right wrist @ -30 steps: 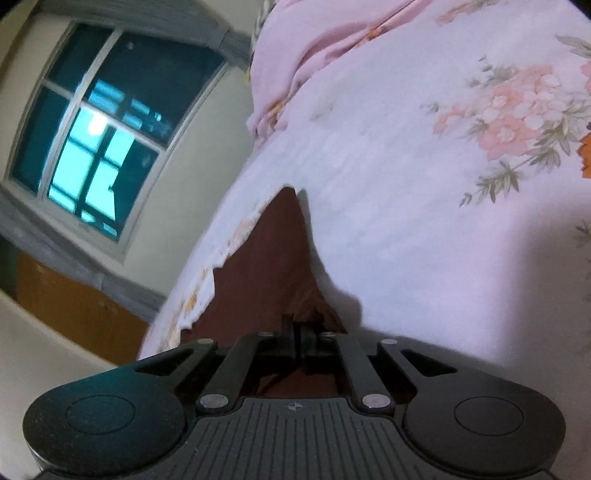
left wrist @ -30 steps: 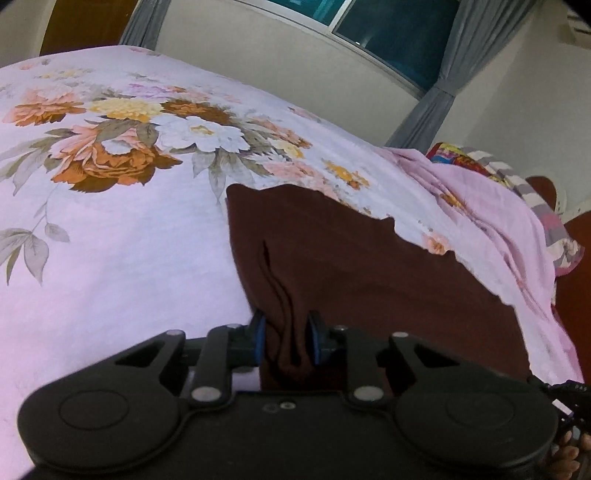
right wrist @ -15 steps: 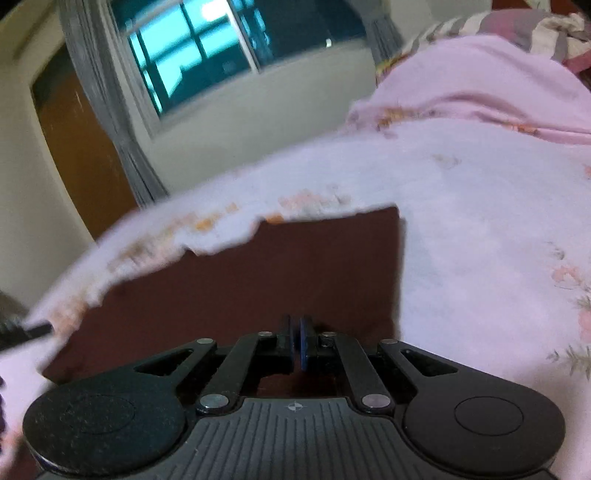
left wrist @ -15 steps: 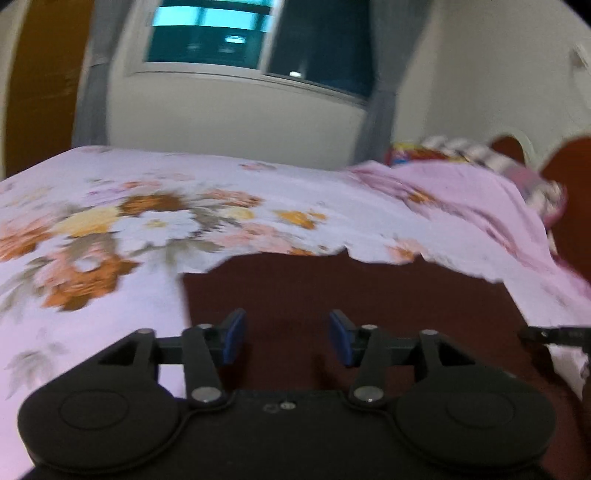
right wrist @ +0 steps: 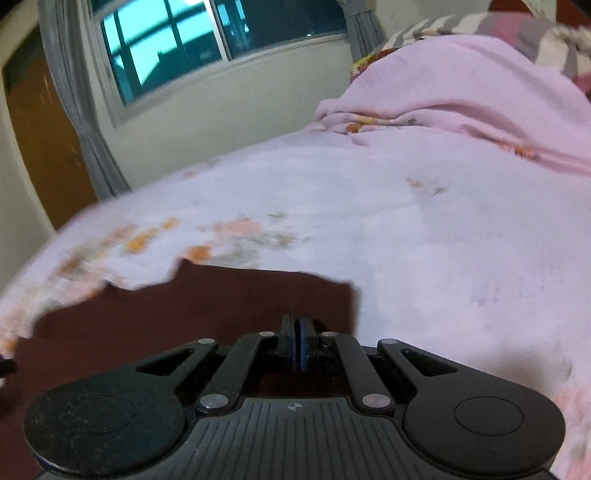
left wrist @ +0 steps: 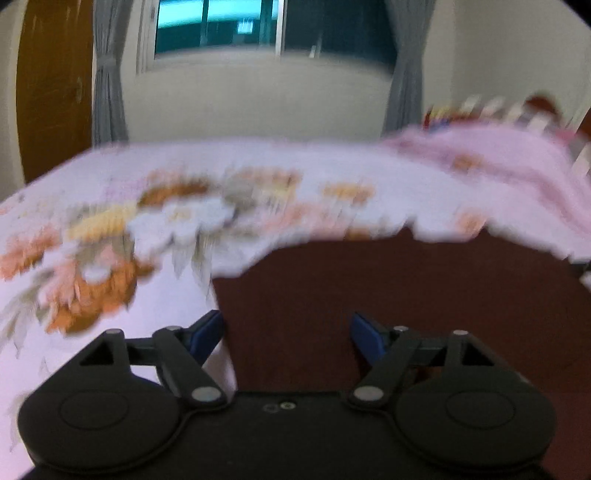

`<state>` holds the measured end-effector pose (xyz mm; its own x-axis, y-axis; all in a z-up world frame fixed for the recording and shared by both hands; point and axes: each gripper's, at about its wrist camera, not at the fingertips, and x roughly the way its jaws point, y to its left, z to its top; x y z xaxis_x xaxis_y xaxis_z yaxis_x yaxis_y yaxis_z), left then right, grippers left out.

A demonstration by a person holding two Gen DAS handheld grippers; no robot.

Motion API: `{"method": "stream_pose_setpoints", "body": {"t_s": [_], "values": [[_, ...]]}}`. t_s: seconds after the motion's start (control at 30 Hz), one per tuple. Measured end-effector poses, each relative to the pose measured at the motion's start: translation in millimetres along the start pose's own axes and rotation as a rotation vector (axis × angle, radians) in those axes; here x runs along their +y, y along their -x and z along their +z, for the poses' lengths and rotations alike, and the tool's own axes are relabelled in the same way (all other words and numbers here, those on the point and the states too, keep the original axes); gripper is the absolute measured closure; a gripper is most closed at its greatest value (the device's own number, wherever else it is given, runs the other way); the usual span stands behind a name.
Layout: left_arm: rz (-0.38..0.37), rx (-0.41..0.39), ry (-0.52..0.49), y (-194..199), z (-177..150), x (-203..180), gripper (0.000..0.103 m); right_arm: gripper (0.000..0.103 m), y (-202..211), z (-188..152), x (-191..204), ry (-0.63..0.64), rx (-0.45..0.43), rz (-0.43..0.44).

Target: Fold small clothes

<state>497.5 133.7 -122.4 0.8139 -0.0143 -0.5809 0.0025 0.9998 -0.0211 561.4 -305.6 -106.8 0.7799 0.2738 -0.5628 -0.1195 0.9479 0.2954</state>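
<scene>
Brown cloth (left wrist: 388, 295) lies flat, edges straight, on floral bedsheet (left wrist: 110, 229).

A bed (left wrist: 166, 295) covered with a pale pink flowered sheet (right wrist: 424, 240) carries a dark brown cloth (left wrist: 369, 295), spread flat. Beyond the cloth, a bunched pink blanket (right wrist: 461, 96) lies near striped pillows (right wrist: 517, 33).

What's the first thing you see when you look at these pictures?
A dark brown garment lies flat on a pink floral bedsheet, just ahead of both grippers. The left hand-held gripper gapes open over it, while the right hand-held gripper is shut. Behind glows a bright window.
</scene>
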Motion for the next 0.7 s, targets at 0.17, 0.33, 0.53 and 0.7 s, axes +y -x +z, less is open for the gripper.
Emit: {"method": "stream_pose_setpoints", "body": {"t_s": [0.17,0.33,0.53,0.7], "values": [[0.010,-0.054,0.026,18,-1,9,0.027,0.100,0,1,-17,-0.046,0.021,-0.026],[0.038,0.029,-0.034,3,-10,2,0.016,0.012,5,-9,-1,0.035,0.009,-0.067],[0.083,-0.012,-0.061,27,-8,-1,0.019,0.033,38,-18,-1,-0.004,-0.039,-0.035],[0.070,-0.030,-0.104,53,-21,-12,0.016,0.033,70,-41,9,0.049,-0.018,0.022]]}}
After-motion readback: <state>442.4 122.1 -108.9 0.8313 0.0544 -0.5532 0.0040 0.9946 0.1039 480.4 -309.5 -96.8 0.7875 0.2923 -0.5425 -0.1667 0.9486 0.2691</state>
